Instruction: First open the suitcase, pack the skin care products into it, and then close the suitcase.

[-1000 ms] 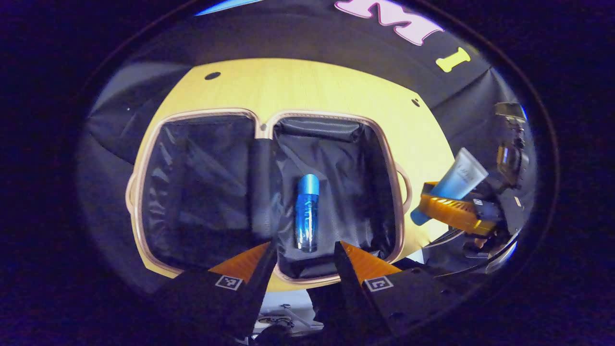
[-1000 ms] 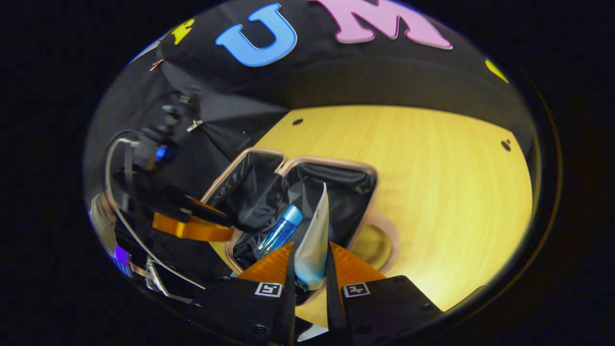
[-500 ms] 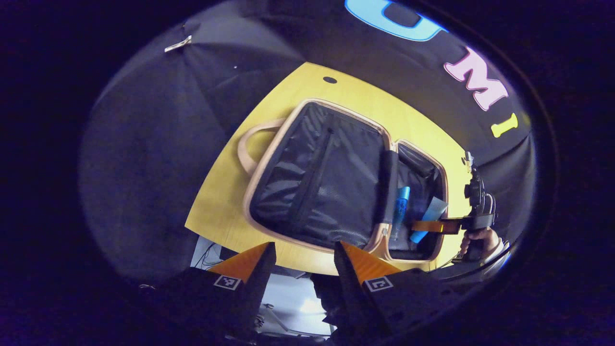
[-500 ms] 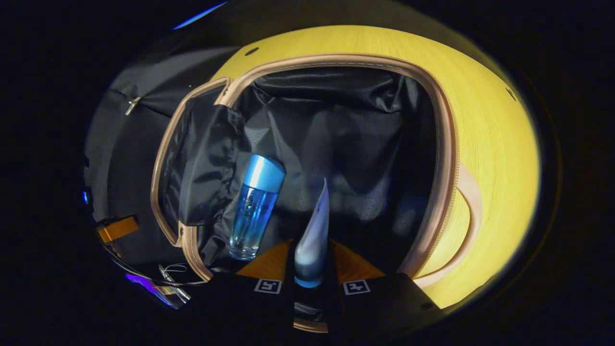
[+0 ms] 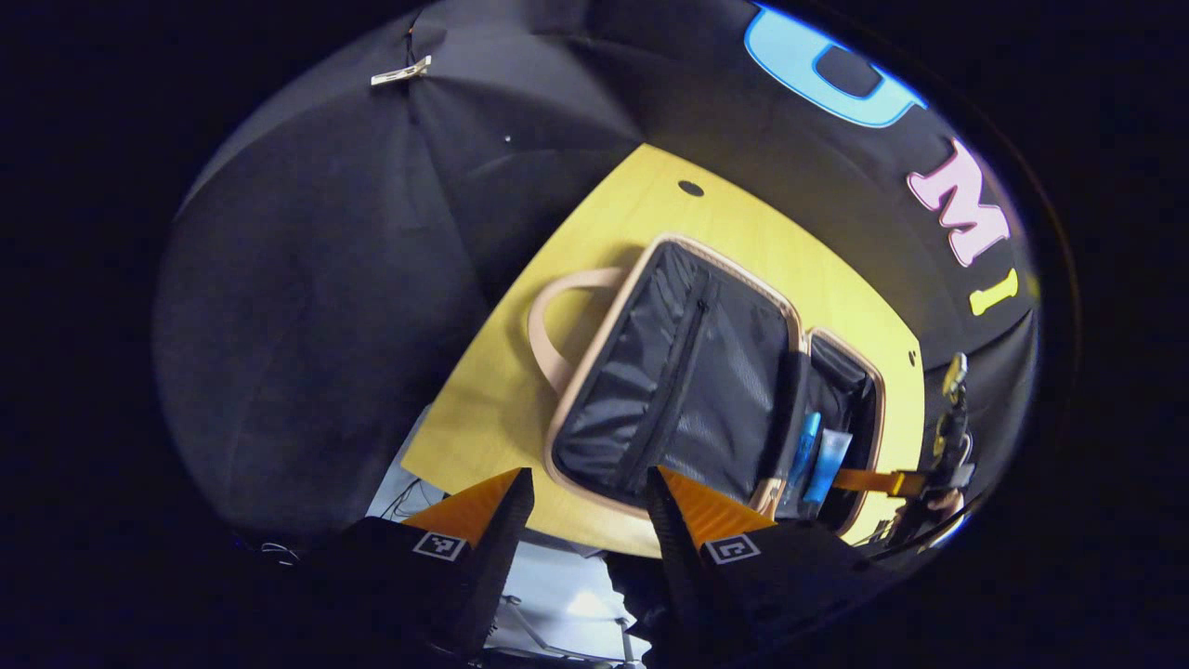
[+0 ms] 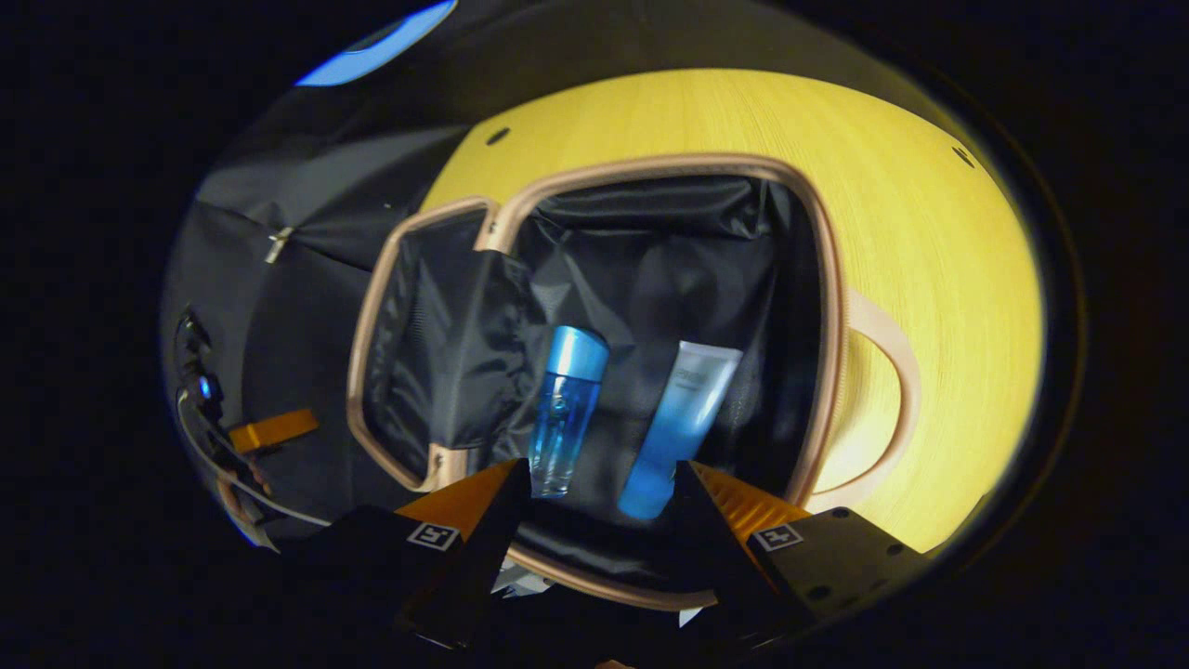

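Note:
The suitcase (image 6: 841,279) lies open flat on the yellow table (image 6: 938,242), with beige trim and black lining. In its right half a blue bottle (image 6: 565,409) and a white-and-blue tube (image 6: 680,427) lie side by side. My right gripper (image 6: 602,483) hovers just above that half's near edge, open, holding nothing. In the left gripper view the suitcase (image 5: 608,358) sits farther off, the bottle (image 5: 804,448) and tube (image 5: 826,465) in its far half. My left gripper (image 5: 587,492) stands open off the table's near corner, with nothing between its fingers.
A beige handle (image 6: 896,400) sticks out on the suitcase's right side and another handle (image 5: 548,325) on its left. The table (image 5: 483,409) has small dark holes near its far corners. Black cloth walls close in behind. The other gripper (image 6: 269,430) hangs off the left edge.
My right gripper has opened and let go of the tube, which now lies beside the bottle. My left gripper has pulled back and swung left, away from the suitcase.

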